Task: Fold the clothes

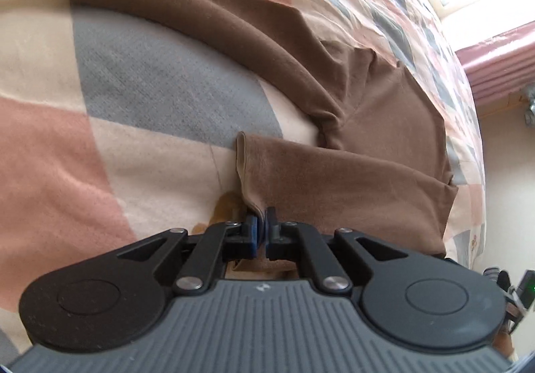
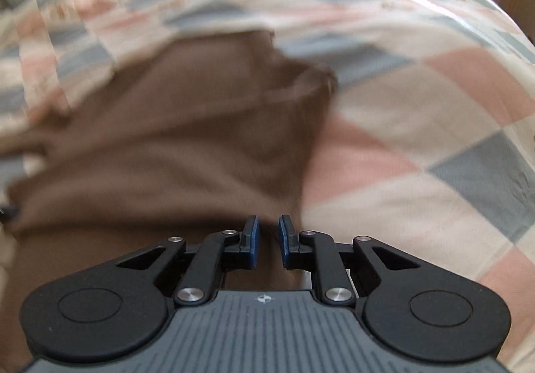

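checkered bedspread (image 1: 50,145) in cream, pink and grey carries a brown garment (image 1: 384,125) spread across it. left gripper (image 1: 261,222) is pinched onto the garment's cuff edge. right gripper (image 2: 268,236) hovers over the blurred garment (image 2: 187,125), jaws narrowly parted, gripping nothing.

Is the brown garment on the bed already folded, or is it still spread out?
Partly folded. In the left wrist view, one sleeve lies across the brown garment; the other trails over the checked bedcover.
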`<state>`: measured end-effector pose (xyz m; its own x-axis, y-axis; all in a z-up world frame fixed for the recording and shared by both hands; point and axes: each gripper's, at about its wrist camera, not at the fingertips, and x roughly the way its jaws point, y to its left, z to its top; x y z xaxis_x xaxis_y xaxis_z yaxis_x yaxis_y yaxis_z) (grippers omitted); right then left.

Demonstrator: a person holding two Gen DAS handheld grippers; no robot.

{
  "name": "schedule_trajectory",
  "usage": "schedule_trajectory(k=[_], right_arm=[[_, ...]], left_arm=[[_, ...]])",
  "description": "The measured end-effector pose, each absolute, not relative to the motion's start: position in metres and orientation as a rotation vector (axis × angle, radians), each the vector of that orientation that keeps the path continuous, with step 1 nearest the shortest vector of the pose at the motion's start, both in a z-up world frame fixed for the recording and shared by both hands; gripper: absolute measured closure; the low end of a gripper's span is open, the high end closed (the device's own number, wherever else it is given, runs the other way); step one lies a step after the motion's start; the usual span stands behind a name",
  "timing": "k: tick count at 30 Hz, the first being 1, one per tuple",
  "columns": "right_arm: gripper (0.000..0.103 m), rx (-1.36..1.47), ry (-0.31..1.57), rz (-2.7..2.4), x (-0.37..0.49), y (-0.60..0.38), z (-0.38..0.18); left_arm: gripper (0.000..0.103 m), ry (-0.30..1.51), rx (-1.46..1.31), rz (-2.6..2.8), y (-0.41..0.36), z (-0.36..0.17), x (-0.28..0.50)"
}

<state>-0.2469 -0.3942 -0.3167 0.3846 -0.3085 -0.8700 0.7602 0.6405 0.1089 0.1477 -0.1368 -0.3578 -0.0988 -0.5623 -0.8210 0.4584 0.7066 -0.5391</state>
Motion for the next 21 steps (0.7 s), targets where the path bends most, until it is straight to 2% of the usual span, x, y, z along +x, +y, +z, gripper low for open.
schedule_trajectory(k=[2,4,6,7,9,11,15,17,19,20,21], right_arm=[[0.084,0.593,0.884,-0.704,-0.246,-0.398,-0.313],[0.083,0.629,0.906,-0.705,-0.239,-0.404,-0.325],[0.081,0.639,0.983,-0.724,-0.229,-0.406,-0.339],[0.081,0.637,0.953,-0.721,-0.225,-0.404,-0.335],[0.081,0.643,0.869,-0.685,-0.215,-0.395,-0.32],[0.081,0.674,0.795,-0.605,-0.198,-0.383,-0.31],[0.081,0.722,0.773,-0.439,-0.147,-0.353,-0.32],[0.082,0.752,0.784,-0.391,-0.126,-0.34,-0.333],[0.081,0.765,0.836,-0.384,-0.109,-0.329,-0.351],[0.082,0.769,0.85,-0.392,-0.105,-0.327,-0.358],[0.083,0.78,0.849,-0.401,-0.105,-0.327,-0.363]], left_arm=[[0.101,1.43,-0.093,-0.857,-0.139,-0.359,0.148],[0.101,1.441,-0.113,-0.842,-0.136,-0.362,0.149],[0.096,1.469,-0.149,-0.819,-0.131,-0.362,0.151],[0.093,1.482,-0.168,-0.806,-0.128,-0.361,0.151],[0.068,1.492,-0.22,-0.784,-0.116,-0.356,0.152],[0.057,1.5,-0.279,-0.758,-0.106,-0.353,0.151],[0.049,1.54,-0.386,-0.696,-0.098,-0.361,0.147],[0.05,1.546,-0.418,-0.675,-0.098,-0.367,0.146],[0.061,1.543,-0.431,-0.661,-0.1,-0.371,0.144],[0.087,1.548,-0.427,-0.662,-0.102,-0.372,0.144],[0.097,1.556,-0.416,-0.667,-0.105,-0.371,0.144]])
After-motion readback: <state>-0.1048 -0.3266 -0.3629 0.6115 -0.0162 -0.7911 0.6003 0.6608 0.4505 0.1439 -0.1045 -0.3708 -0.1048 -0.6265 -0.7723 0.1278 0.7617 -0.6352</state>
